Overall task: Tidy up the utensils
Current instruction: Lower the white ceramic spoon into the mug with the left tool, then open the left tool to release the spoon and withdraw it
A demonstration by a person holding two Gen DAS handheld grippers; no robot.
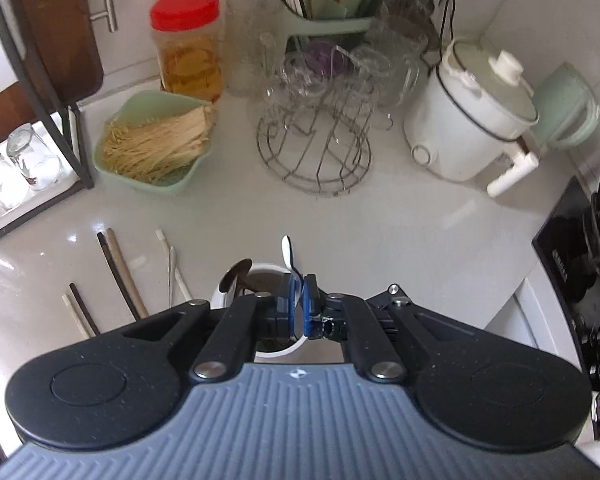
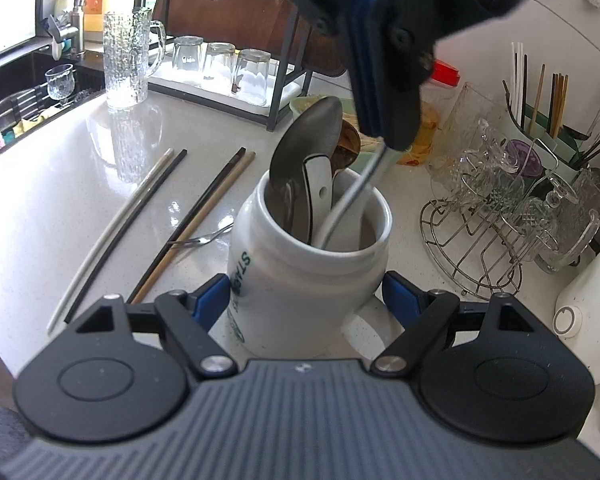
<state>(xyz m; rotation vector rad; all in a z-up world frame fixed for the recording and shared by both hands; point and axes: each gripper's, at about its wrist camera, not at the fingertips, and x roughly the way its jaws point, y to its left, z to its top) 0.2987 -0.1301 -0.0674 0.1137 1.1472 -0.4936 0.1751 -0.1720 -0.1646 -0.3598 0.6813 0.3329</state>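
In the right wrist view a white mug (image 2: 300,264) stands on the counter between the blue pads (image 2: 210,294) of my right gripper (image 2: 306,294), which is shut on its sides. In the mug stand a large metal spoon (image 2: 304,148), a white-handled utensil (image 2: 320,186) and a brownish spoon (image 2: 346,148). My left gripper (image 2: 376,124) hangs above the mug, shut on a thin metal utensil (image 2: 352,196) whose lower end is inside the mug. In the left wrist view the left gripper (image 1: 299,280) pinches that utensil (image 1: 286,252) over the mug (image 1: 224,300).
Chopstick pairs (image 2: 192,220) and a fork (image 2: 204,236) lie on the counter left of the mug. A wire rack with glassware (image 2: 500,216) and a chopstick holder (image 2: 540,120) stand to the right. A green noodle basket (image 1: 152,148), a red-lidded jar (image 1: 188,48) and a white cooker (image 1: 468,120) stand further back.
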